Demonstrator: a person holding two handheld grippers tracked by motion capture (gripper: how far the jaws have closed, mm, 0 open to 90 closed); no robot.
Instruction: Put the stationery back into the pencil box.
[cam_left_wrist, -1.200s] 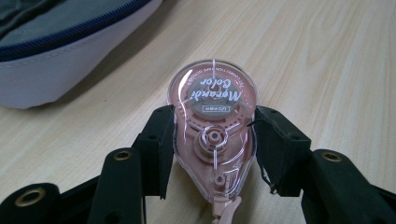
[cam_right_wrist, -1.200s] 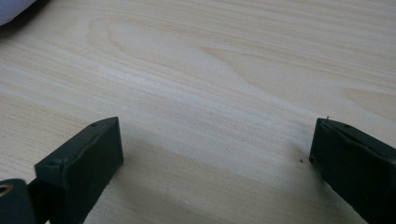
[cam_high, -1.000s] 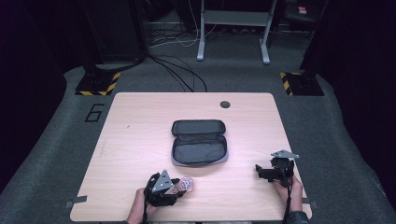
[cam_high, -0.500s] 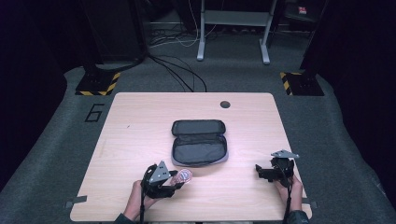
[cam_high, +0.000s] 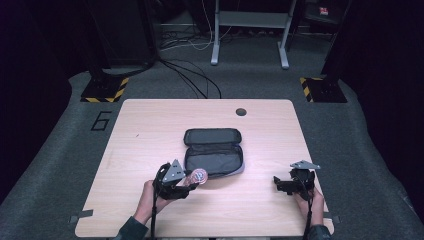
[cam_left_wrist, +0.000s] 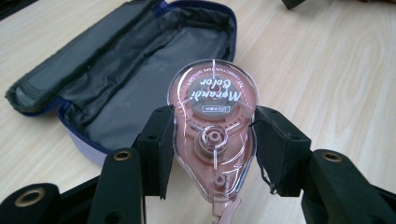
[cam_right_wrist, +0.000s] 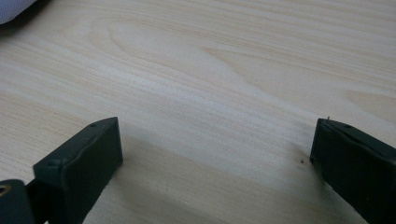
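A pale wooden table (cam_high: 150, 130) stands on grey carpet among dark stands and cables. Over the past second the left gripper (cam_high: 192, 181) has carried a pink correction tape dispenser (cam_left_wrist: 212, 140) up off the tabletop and closer to the open pencil case (cam_high: 213, 151), which suggests the dispenser is bound for the case. Its jaws are clamped on the dispenser's sides. The right gripper (cam_right_wrist: 212, 154) rests near the table's right edge, jaws spread wide and holding nothing.

Left tool (cam_left_wrist: 212, 154) clamps pink correction tape dispenser (cam_left_wrist: 213, 135) above open grey pencil case (cam_left_wrist: 116, 79), wooden table (cam_left_wrist: 327, 70).
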